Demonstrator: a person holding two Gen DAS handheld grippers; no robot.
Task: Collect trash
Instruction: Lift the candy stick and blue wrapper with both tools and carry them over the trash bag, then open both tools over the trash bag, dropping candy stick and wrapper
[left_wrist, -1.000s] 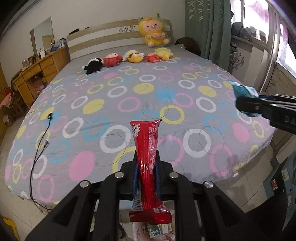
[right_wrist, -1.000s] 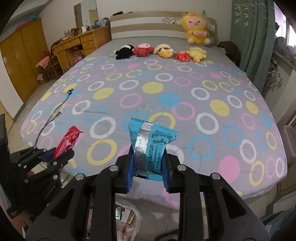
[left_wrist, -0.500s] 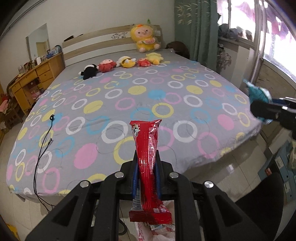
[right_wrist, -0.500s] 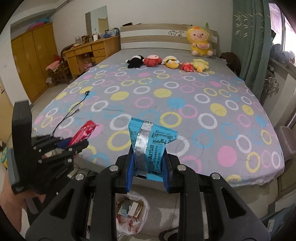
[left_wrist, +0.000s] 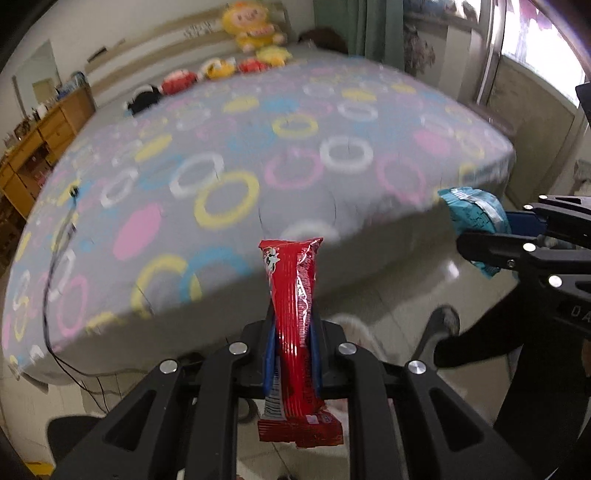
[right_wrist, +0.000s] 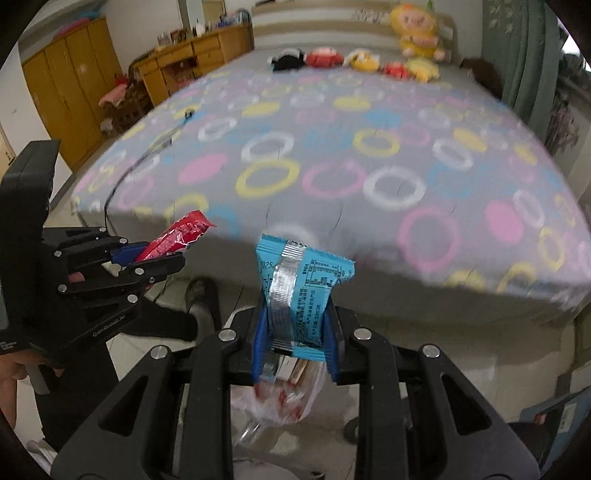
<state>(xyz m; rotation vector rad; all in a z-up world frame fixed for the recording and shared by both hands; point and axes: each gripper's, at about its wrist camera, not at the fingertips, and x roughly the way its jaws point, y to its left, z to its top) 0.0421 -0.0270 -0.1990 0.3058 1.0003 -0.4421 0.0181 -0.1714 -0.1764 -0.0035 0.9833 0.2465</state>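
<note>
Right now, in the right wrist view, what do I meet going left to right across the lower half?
Left gripper shut on the red wrapper → right gripper shut on the blue wrapper, with the plastic trash bag below it → the bed's foot edge.

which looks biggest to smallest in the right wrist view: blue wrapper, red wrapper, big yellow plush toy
1. Blue wrapper, though it sits closest to the camera.
2. Red wrapper and big yellow plush toy: they look about alike, and the toy is far off, so no ranking.
</note>
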